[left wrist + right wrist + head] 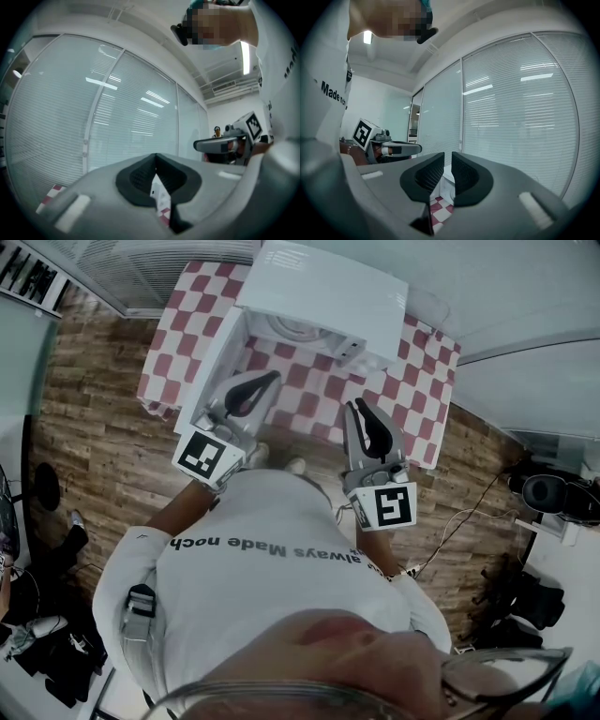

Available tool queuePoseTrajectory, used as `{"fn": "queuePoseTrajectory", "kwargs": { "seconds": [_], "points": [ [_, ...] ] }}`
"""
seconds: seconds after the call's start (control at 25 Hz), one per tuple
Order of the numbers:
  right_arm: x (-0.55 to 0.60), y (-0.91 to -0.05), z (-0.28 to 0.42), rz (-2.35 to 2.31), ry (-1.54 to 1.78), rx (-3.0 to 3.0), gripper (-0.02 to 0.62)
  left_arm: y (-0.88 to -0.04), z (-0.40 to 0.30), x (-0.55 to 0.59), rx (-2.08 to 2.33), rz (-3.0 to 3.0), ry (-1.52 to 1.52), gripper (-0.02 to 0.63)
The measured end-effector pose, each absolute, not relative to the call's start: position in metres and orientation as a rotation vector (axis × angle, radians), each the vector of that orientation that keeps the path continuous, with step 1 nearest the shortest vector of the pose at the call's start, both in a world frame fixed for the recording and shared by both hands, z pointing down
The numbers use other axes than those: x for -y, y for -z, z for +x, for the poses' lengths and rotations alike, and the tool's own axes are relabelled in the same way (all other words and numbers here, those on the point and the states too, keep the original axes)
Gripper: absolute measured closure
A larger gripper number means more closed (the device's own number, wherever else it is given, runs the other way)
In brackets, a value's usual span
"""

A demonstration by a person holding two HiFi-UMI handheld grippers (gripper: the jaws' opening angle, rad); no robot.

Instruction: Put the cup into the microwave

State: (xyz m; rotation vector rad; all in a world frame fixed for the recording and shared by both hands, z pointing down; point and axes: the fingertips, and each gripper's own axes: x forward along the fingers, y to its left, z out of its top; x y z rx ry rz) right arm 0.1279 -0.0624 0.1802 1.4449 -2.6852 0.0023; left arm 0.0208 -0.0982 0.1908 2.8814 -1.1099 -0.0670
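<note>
A white microwave (323, 292) stands on a red-and-white checkered table (422, 381), its door (211, 367) swung open to the left. Something round and white (295, 327) lies inside its cavity; I cannot tell whether it is a cup or the turntable. No cup shows anywhere else. My left gripper (270, 379) is held up in front of the open door, jaws meeting at the tips, nothing between them. My right gripper (361, 407) hovers over the table's front edge, jaws together except for a thin slit, also empty. In the right gripper view the microwave (447, 180) shows through that slit.
Glass walls with white blinds (520, 117) close off the space behind the table. Wooden floor (94, 427) surrounds the table. Cables and dark equipment (553, 493) lie on the floor at the right, and more dark gear (56, 652) at the lower left.
</note>
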Motion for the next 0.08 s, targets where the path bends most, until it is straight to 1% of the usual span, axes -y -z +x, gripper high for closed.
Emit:
{"fn": "queuePoseTrajectory", "kwargs": {
  "seconds": [0.08],
  "points": [
    [0.0613,-0.1783,0.1290,1.444,0.002,2.685,0.546,-0.1889,0.0223,0.0966,1.110,2.882,0.067,0.601]
  ]
}}
